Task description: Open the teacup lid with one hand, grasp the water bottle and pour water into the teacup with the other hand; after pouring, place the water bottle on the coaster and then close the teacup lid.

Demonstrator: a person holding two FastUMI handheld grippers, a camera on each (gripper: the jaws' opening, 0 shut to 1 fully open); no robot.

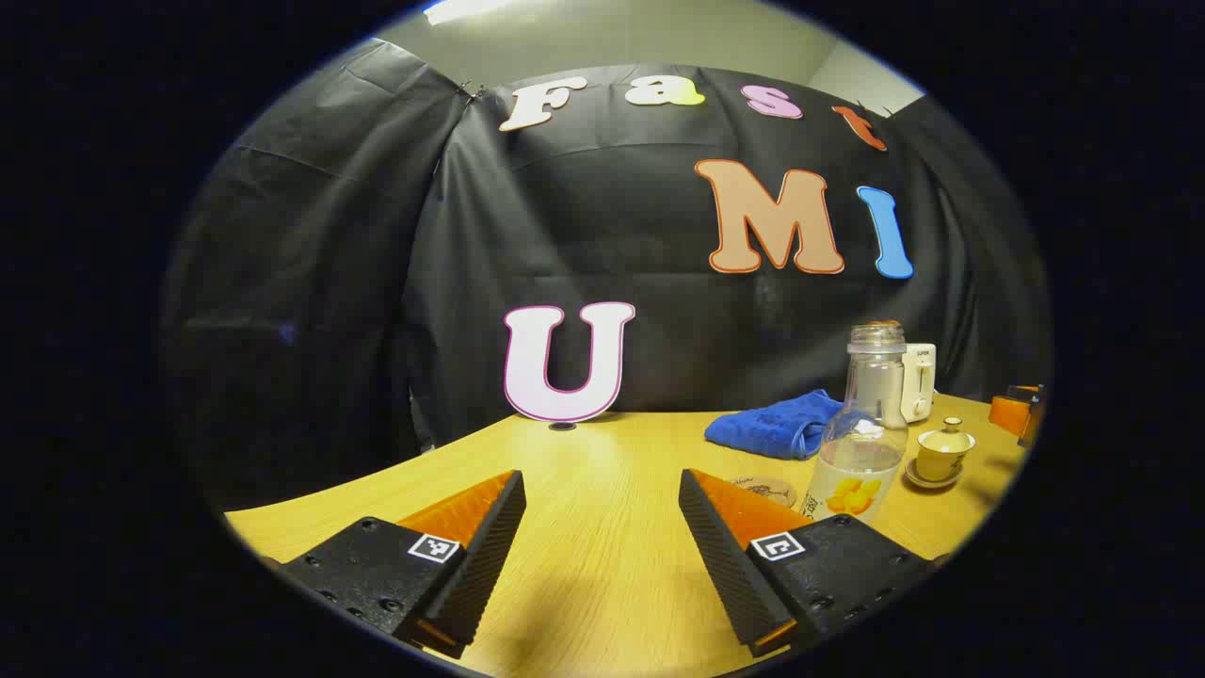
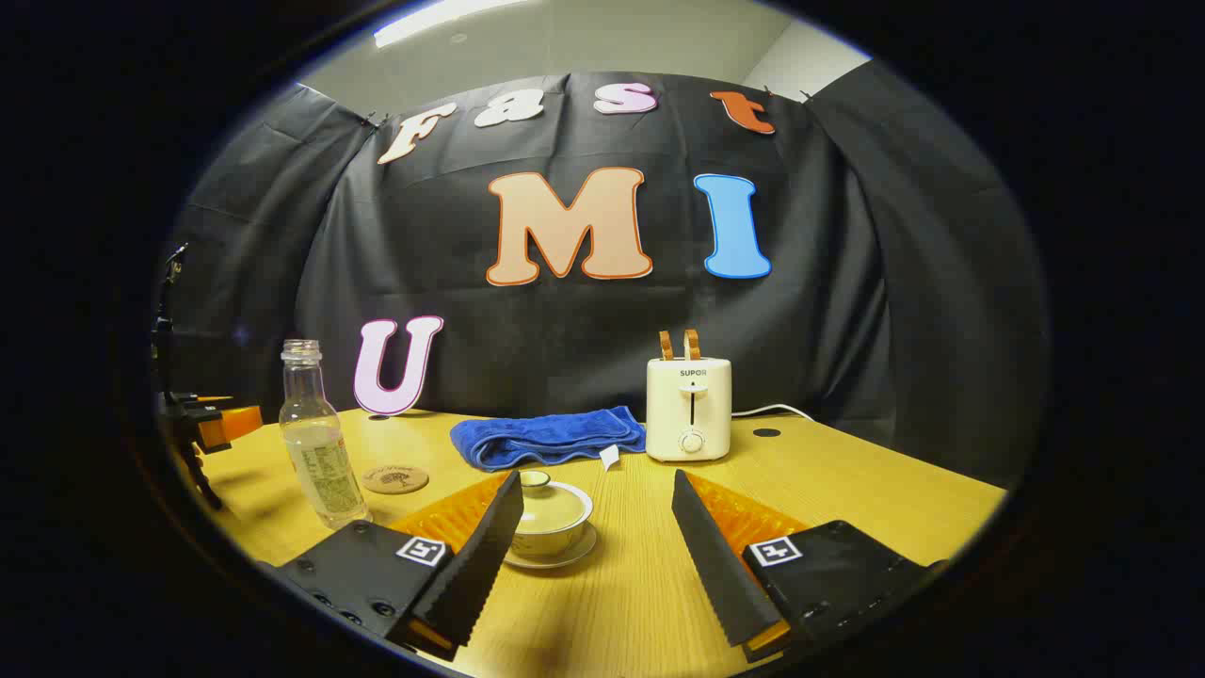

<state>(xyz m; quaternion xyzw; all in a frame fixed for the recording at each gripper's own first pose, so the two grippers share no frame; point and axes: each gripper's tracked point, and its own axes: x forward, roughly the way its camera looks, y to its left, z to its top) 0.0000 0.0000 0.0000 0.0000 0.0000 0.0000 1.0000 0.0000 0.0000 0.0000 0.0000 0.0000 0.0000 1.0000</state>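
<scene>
A clear, uncapped water bottle [image 1: 861, 433] [image 2: 315, 443] stands upright on the wooden table, about a third full. A round coaster [image 1: 767, 490] [image 2: 395, 478] lies flat just beside it. The pale teacup [image 1: 944, 454] [image 2: 549, 518] sits on its saucer with the lid on. My left gripper [image 1: 602, 504] is open, low over the table, with the bottle ahead to its right. My right gripper [image 2: 598, 508] is open too, and the teacup sits just ahead between its fingers, nearer the left one, untouched. The left gripper [image 2: 202, 419] also shows far left in the right gripper view.
A blue towel [image 1: 777, 426] [image 2: 546, 435] lies folded behind the cup. A cream toaster [image 2: 689, 407] [image 1: 918, 381] stands at the back with its cord trailing right. The table edge [image 2: 904, 452] curves away on the right.
</scene>
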